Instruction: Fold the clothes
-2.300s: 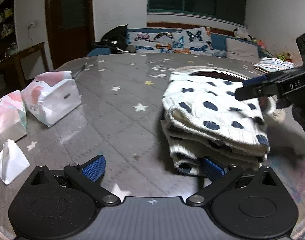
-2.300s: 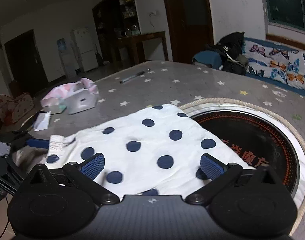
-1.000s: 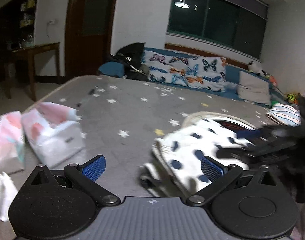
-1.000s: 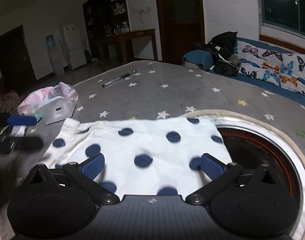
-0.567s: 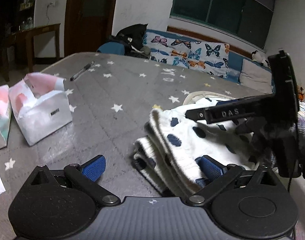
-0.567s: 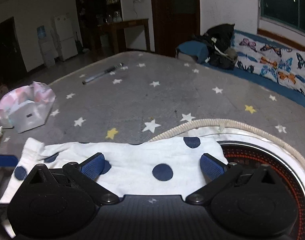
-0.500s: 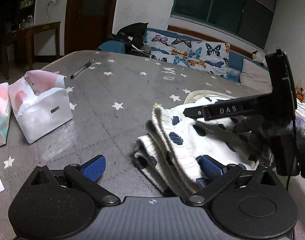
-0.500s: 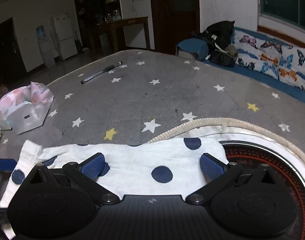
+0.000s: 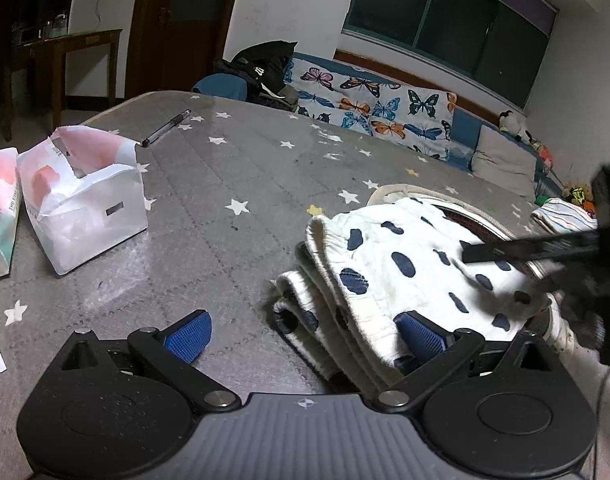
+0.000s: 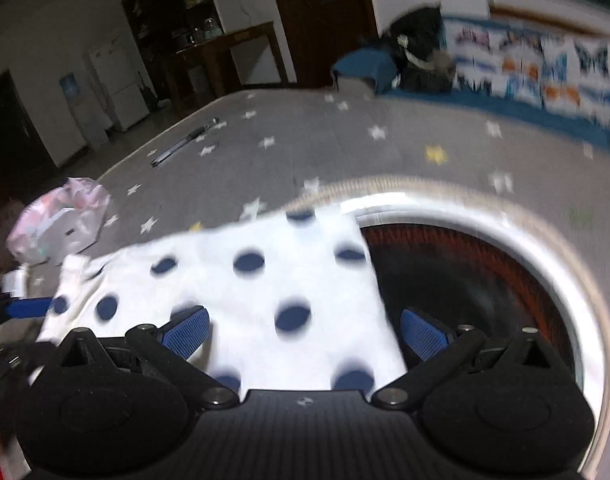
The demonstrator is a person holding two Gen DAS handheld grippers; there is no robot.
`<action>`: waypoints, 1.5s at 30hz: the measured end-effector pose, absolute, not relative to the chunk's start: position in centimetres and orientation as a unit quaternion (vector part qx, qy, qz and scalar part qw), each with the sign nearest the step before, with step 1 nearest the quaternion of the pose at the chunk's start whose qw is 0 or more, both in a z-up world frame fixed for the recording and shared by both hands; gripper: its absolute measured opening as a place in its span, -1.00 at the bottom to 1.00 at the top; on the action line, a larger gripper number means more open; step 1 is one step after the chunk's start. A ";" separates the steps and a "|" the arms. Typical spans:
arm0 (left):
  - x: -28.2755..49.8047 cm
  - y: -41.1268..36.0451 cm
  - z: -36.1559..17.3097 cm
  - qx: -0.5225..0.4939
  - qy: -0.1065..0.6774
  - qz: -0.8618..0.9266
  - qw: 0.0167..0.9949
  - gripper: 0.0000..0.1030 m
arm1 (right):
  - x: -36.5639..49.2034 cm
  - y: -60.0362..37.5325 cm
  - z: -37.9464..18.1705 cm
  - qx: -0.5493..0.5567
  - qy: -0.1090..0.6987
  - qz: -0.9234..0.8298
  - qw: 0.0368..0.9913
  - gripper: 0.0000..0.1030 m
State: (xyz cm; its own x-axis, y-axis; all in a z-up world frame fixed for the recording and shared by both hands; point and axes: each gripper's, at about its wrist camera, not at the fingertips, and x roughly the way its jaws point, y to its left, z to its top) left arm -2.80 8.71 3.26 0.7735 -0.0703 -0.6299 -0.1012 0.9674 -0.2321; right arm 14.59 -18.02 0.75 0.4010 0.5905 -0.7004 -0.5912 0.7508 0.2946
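**Both grippers open over the folded garment**

Left gripper (image 9: pixel 303 332) stands open, its right pad touching the folded polka-dot garment (image 9: pixel 409 264) at lower right of the grey starred tabletop (image 9: pixel 233 176). Right gripper (image 10: pixel 303 330), also open, hovers over the same cloth; that view is motion-blurred, and the garment's near edge is hidden behind it.
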 end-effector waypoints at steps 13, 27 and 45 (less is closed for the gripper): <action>-2.4 10.0 3.4 -0.076 0.345 0.024 0.935 1.00 | 9.8 -21.4 1.1 0.052 0.439 0.413 0.796 1.00; -2.8 10.7 3.7 -0.079 0.336 0.031 0.938 1.00 | 6.4 -21.5 2.6 -0.087 0.382 0.326 0.861 1.00; -2.9 10.9 3.2 -0.101 0.340 0.039 0.934 1.00 | 7.9 -14.8 2.3 -0.124 0.354 0.350 0.858 1.00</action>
State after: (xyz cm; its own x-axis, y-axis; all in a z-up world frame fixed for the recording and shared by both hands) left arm -2.94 10.95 3.21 0.7661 0.0042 -0.6427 -0.1420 0.9764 -0.1629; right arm 7.90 -14.77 2.30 0.5035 0.5128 -0.6954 -0.6892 0.7237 0.0347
